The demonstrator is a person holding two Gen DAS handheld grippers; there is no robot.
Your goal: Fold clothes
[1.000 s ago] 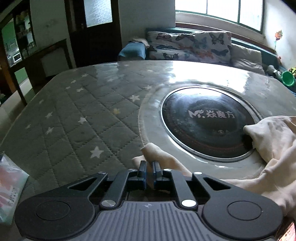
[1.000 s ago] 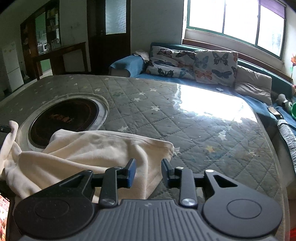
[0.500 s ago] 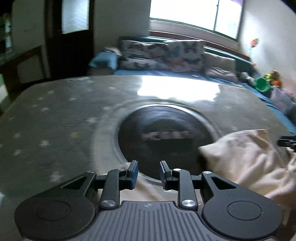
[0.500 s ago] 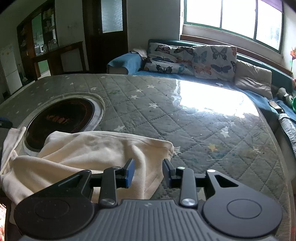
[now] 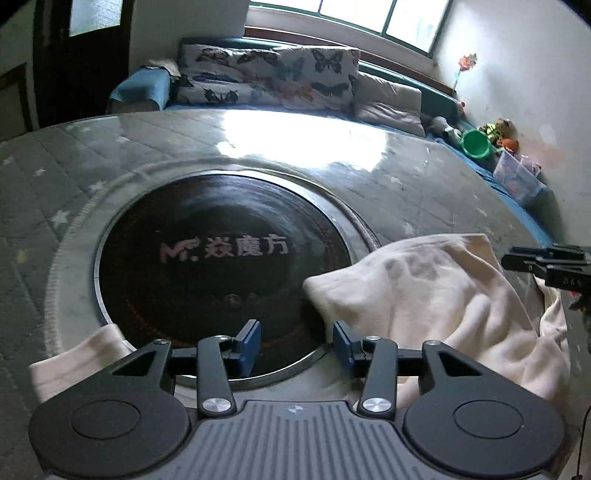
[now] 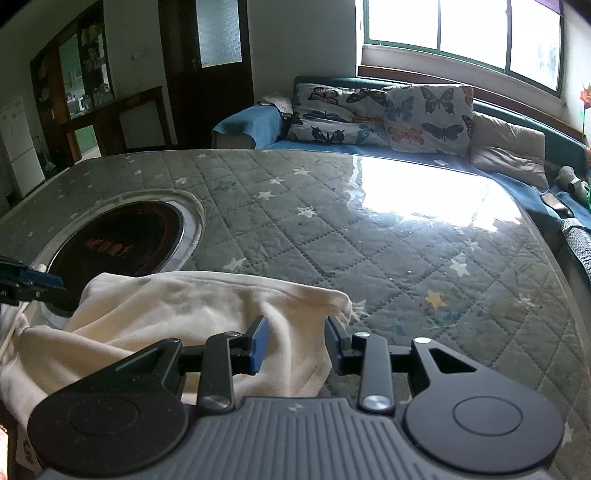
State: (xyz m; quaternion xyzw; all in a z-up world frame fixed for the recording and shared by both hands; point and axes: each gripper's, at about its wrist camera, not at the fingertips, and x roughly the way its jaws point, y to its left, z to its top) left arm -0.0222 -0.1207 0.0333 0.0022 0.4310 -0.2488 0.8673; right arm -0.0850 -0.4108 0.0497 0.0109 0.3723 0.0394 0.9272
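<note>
Our left gripper (image 5: 295,345) hangs with its blue-padded fingers (image 5: 250,345) spread wide and nothing between them, poised above the near rim of the round black glass cooktop (image 5: 221,266) that is sunk into the table and carries a pale printed logo. Our right gripper (image 6: 295,345) is likewise parted and empty — its blue pads (image 6: 258,343) straddle the near right part of the crumpled cream cotton garment (image 6: 192,317) without pinching it, and we cannot tell whether they brush the cloth. That garment lies bunched on the grey quilted table cover with white stars (image 6: 369,240), along the near edge of the table; its left portion spills over the metal ring of the cooktop, and its right corner ends just beside the right gripper's outer finger. In the left wrist view the same cloth (image 5: 424,295) rises in a soft heap to the right of the gripper, while a smaller strip of it shows at the lower left, beside the cooktop's rim. The tip of the right gripper enters that view at the far right edge, above the heap. Beyond the table stand a blue sofa with butterfly-print cushions (image 6: 376,110) and a green-framed window (image 6: 461,33) — its glare lies bright on the cover's glossy surface. A green plastic bucket (image 5: 476,144) sits far right.
</note>
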